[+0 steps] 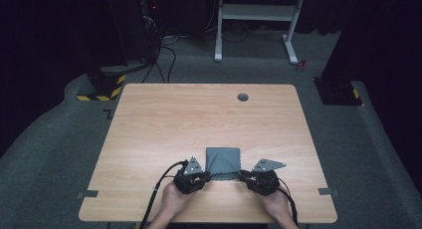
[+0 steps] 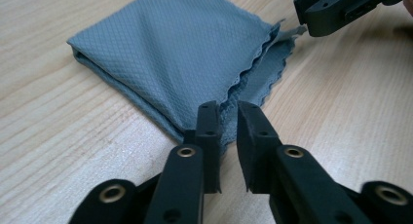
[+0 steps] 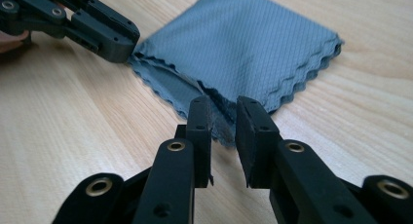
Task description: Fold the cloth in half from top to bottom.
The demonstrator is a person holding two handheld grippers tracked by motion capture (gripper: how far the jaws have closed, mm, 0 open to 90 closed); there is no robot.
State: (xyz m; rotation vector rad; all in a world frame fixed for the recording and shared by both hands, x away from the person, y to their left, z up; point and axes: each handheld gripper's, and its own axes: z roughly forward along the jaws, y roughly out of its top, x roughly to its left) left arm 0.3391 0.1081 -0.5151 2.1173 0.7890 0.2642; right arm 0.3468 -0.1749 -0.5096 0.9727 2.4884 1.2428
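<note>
The wooden table [image 1: 164,124] bears a folded grey cloth [image 1: 223,162], flat, scalloped edge toward the person, between both grippers. The left gripper [image 2: 228,118] and right gripper [image 3: 224,114] each stand slightly spread astride a near corner, pads not pressing.

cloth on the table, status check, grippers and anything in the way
Left gripper open at the folded grey cloth's near corner. Right gripper open at the other near corner, nothing clamped. Cloth flat on the wooden table. Path clear.
</note>
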